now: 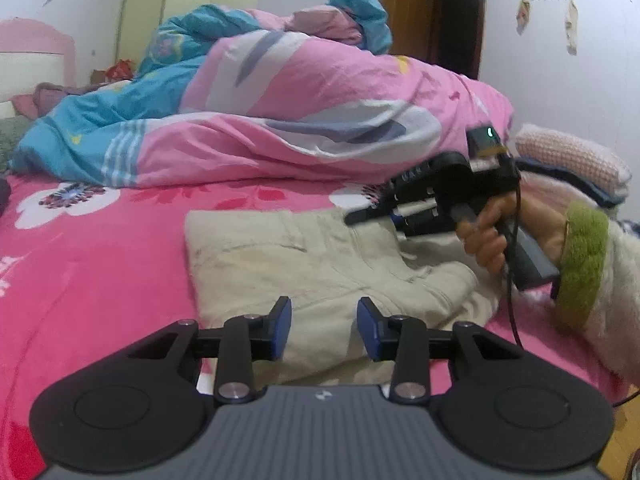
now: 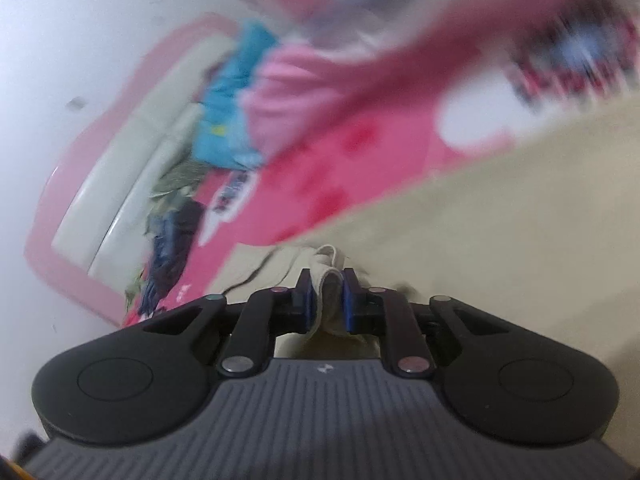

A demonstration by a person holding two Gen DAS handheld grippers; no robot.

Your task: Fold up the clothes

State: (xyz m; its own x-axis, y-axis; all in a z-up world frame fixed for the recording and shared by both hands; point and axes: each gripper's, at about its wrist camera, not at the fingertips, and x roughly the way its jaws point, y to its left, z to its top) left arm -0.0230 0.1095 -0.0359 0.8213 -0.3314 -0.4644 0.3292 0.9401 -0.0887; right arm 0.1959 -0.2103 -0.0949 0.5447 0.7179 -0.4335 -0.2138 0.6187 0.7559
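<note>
A beige garment [image 1: 280,256] lies flattened on the pink flowered bedsheet [image 1: 100,248]. In the left wrist view my left gripper [image 1: 324,308] hovers over the garment's near edge, open, with nothing pinched between its blue pads [image 1: 282,328]. My right gripper [image 1: 360,216], held in a person's hand [image 1: 484,236], reaches in from the right over the garment's far right part. The right wrist view is blurred, but it shows the right gripper [image 2: 327,280] shut on a raised fold of the beige garment [image 2: 500,220].
A heaped pink and blue quilt [image 1: 300,100] fills the bed behind the garment. Folded clothes [image 1: 572,160] are stacked at the right edge. Dark clothes [image 2: 168,248] lie near the pink headboard [image 2: 80,200]. A sleeve with a green cuff [image 1: 580,268] crosses the right side.
</note>
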